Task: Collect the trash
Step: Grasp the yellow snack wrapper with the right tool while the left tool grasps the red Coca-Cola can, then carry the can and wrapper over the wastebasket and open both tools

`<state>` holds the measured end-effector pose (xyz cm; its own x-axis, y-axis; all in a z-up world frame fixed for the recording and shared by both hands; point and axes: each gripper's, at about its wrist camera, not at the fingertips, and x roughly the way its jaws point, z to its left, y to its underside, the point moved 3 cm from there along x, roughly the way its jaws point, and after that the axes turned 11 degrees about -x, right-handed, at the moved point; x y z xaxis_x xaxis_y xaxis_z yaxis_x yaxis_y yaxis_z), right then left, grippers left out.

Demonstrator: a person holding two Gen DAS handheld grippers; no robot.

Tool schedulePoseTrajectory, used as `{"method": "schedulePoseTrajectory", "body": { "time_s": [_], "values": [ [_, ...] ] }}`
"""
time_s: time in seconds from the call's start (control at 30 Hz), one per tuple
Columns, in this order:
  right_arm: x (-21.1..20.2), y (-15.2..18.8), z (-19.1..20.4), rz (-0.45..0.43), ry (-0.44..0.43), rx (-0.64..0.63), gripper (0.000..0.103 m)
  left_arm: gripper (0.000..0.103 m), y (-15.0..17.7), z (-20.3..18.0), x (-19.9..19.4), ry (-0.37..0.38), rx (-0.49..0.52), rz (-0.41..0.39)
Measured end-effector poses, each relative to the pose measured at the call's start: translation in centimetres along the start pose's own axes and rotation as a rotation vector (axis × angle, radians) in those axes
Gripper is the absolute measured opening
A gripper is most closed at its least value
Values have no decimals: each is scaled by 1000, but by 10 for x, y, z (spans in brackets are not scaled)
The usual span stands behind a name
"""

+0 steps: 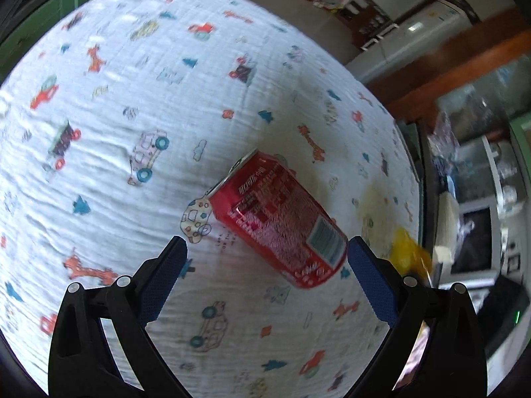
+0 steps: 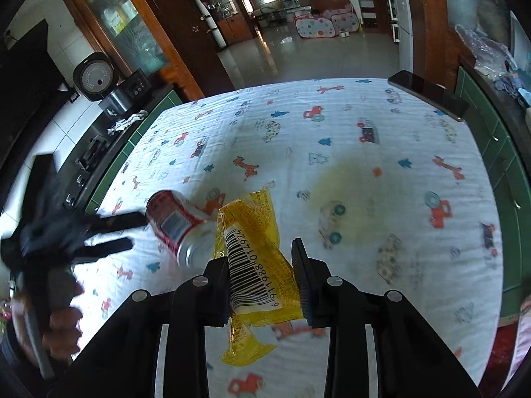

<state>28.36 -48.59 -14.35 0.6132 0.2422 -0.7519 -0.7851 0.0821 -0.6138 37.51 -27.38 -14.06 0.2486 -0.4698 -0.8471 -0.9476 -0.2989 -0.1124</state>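
A red soda can [image 1: 277, 219] lies on its side on the printed white cloth [image 1: 132, 106]. My left gripper [image 1: 265, 248] is open, its blue-padded fingers on either side of the can's near end, not touching it. In the right wrist view the can [image 2: 179, 224] lies left of a yellow snack wrapper [image 2: 255, 265]. My right gripper [image 2: 260, 258] is shut on the yellow wrapper, which sticks out ahead of and below the fingers. The left gripper [image 2: 129, 230] shows there at the left, blurred, next to the can.
A dark phone [image 2: 428, 94] lies at the cloth's far right corner. A yellowish stain [image 2: 345, 185] marks the cloth's middle. Green table edges [image 2: 491, 152] border the cloth. A counter with appliances [image 2: 99, 83] stands at the left, cluttered shelves [image 1: 471, 179] at the right.
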Motion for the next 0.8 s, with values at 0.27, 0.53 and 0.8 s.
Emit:
{"method": "schedulePoseTrajectory", "body": {
  "time_s": [0.27, 0.53, 0.8],
  "values": [
    [-21, 38, -2, 10, -20, 1, 31, 96, -1, 0, 31, -43, -176, 31],
    [-30, 64, 0, 20, -27, 13, 31, 92, -1, 1, 42, -82, -238, 15],
    [-35, 71, 9, 12, -37, 24, 31, 70, 7, -1, 29, -62, -173, 15]
  ]
}}
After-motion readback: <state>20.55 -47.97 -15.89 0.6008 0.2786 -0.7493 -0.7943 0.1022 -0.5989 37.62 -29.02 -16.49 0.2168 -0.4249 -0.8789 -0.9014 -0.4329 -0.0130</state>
